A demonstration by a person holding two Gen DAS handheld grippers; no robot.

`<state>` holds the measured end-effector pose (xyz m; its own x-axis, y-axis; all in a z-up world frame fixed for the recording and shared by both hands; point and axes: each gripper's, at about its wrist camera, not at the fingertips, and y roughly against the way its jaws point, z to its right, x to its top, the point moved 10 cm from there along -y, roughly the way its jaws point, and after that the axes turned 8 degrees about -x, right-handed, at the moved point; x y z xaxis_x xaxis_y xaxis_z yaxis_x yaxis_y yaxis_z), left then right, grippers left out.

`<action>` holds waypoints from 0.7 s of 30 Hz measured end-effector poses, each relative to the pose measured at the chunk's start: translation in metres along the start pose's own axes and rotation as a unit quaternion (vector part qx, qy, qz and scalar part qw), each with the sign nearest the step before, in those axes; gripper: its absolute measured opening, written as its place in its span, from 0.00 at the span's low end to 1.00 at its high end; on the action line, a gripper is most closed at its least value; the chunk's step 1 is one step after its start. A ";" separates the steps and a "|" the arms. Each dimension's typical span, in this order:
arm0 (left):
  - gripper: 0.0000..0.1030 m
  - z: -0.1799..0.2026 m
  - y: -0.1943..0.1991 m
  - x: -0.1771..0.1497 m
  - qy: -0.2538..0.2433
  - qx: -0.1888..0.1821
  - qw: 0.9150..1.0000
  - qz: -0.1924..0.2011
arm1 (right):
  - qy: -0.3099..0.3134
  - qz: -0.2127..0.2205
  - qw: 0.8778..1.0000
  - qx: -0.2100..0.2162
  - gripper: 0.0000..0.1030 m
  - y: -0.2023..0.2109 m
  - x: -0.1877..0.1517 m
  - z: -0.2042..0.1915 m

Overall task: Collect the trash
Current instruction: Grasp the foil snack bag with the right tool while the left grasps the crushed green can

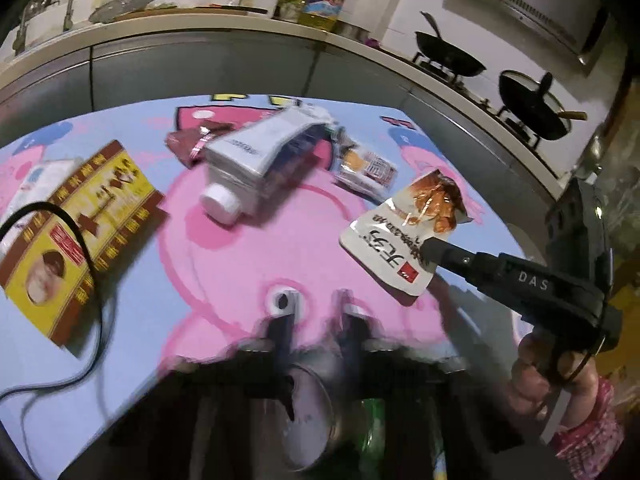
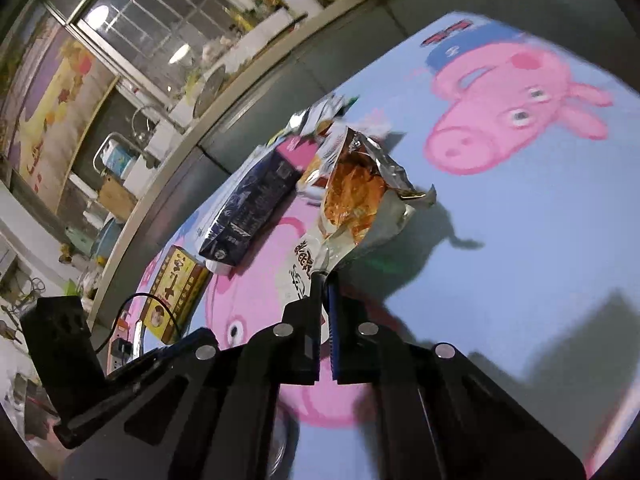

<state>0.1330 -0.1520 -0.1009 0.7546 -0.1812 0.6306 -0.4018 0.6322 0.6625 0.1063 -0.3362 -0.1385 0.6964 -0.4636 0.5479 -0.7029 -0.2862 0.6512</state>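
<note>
The right claw (image 2: 325, 280) is clenched on the lower edge of the torn snack pouch (image 2: 352, 204), which is lifted off the pink-and-blue worktop (image 2: 520, 240). The pinch should be kept firm and the pouch's open end kept at twelve o'clock so crumbs are not spilled. The left claw (image 1: 314, 300), blurred, appears released above the worktop, with a milk carton (image 1: 256, 160) at eleven o'clock and a yellow box (image 1: 76, 232) at nine o'clock awaiting collection.

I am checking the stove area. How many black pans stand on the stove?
2. One open black wok stands on the nearer burner; a second pan with a glass lid stands to its right. More may be hidden beyond the frame.
</note>
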 end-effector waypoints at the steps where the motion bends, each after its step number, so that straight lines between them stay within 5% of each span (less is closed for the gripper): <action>1: 0.00 0.006 -0.002 -0.001 0.004 -0.007 1.000 -0.004 | -0.003 0.008 1.000 -0.002 0.03 0.009 0.000 0.006; 9: 0.01 0.026 -0.005 -0.001 -0.002 0.021 1.000 -0.021 | -0.035 0.037 0.999 -0.009 0.03 0.058 -0.010 0.054; 12: 0.26 0.018 0.030 0.007 0.014 0.034 0.999 0.010 | -0.032 0.033 0.999 0.005 0.03 0.064 -0.018 0.053; 14: 0.56 0.012 0.055 0.005 0.024 0.047 0.998 0.025 | -0.026 0.031 0.999 0.018 0.03 0.068 -0.022 0.048; 21: 0.59 0.001 0.076 -0.066 0.087 0.029 0.995 -0.035 | -0.005 0.009 0.998 0.066 0.03 0.078 -0.052 0.029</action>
<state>0.0523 -0.0930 -0.0918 0.8581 -0.0873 0.5059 -0.3707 0.5764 0.7282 0.0113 -0.3591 -0.1313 0.6819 -0.4783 0.5533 -0.7292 -0.3856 0.5653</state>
